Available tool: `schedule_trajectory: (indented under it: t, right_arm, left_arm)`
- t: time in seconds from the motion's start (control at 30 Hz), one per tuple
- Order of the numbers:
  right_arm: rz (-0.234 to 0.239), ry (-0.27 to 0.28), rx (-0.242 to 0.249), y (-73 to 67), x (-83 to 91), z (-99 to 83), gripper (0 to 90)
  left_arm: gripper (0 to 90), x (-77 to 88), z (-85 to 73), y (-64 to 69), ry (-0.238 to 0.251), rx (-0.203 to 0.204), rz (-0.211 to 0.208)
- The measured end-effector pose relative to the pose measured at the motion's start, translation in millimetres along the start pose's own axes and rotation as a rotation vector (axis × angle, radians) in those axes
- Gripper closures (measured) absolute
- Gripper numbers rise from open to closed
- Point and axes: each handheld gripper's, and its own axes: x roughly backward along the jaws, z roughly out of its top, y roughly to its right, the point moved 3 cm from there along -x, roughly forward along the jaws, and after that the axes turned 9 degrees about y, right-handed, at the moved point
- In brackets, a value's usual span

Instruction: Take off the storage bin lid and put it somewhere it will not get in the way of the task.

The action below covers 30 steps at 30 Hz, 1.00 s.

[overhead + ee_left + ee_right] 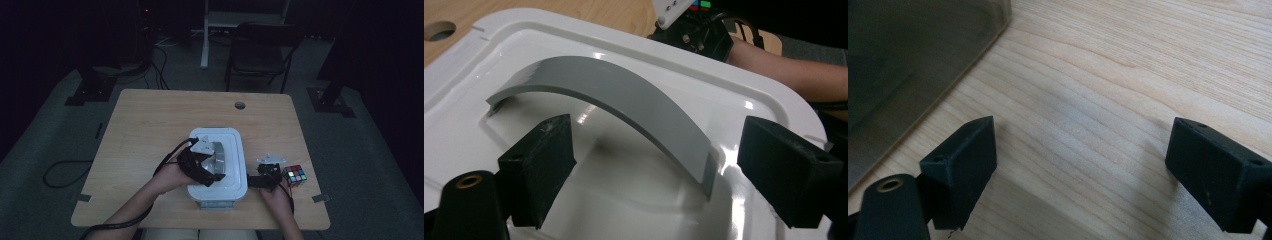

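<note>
High view: a white lidded container [218, 165] sat on the wooden table [150, 130], toward the near edge and slightly right of centre. The left gripper [212, 167] hovered over the lid, at the grey arched handle [219, 156] in its middle, with the person's left hand [167, 177] behind it. The right gripper [261, 181] rested on the table just right of the container's near right corner, and a colour puzzle cube [294, 175] lay just beyond it to the right. A round cable hole [240, 105] showed in the far part of the table. Left gripper view: the handle [624, 107] arched across the glossy white lid [499, 45], and the two black jaws stood apart, one on either side of the handle's near end, the pads not pressing on it. The right gripper's body showed at the far edge of the lid. Right gripper view: the jaws stood wide apart over bare wood grain [1108, 90] with nothing between them; the container's dark translucent wall [913, 55] rose at the left.
</note>
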Motion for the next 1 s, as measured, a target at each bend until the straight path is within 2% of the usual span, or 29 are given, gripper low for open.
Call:
schedule_trajectory:
  t: [0.07,0.23,0.27,0.4,0.53,0.73,0.87,0.9,0.93,1.0]
  right_arm:
    - [0.000,0.000,0.000,0.0,0.0,0.0,12.8]
    - [0.000,0.000,0.000,0.0,0.0,0.0,12.8]
    - [0.000,0.000,0.000,0.0,0.0,0.0,12.8]
    - [0.000,0.000,0.000,0.0,0.0,0.0,12.8]
    - [-0.001,0.000,-0.001,-0.1,0.0,0.0,12.8]
    - [0.000,0.000,0.000,0.0,0.0,0.0,12.8]
    - [0.000,0.001,0.000,0.0,0.0,-0.1,12.8]
    - [0.000,0.001,0.000,0.0,-0.1,0.0,12.8]
    - [0.000,0.001,0.000,0.0,-0.1,0.0,12.8]
    - [-0.001,0.000,0.000,0.0,0.0,-0.1,12.8]
  left_arm:
    - [22.2,-1.4,-0.8,-1.6,-0.002,0.005,-0.001]
    - [29.6,-3.3,-1.5,-2.6,0.004,0.007,-0.012]
    - [32.0,-4.2,-0.7,-1.8,0.018,0.009,-0.022]
    - [35.1,-8.4,-1.6,-0.3,0.026,0.014,-0.036]
    - [42.3,-9.5,-1.2,0.5,0.035,0.019,-0.037]
    - [48.0,-12.9,0.7,3.5,0.035,0.014,-0.020]
    - [51.6,-13.0,0.2,4.0,0.039,0.019,-0.027]
    - [51.6,-12.0,-0.3,4.4,0.038,0.026,-0.044]
    - [55.7,-11.7,-0.6,5.2,0.037,0.029,-0.057]
    - [60.1,-11.3,-1.0,6.2,0.045,0.031,-0.065]
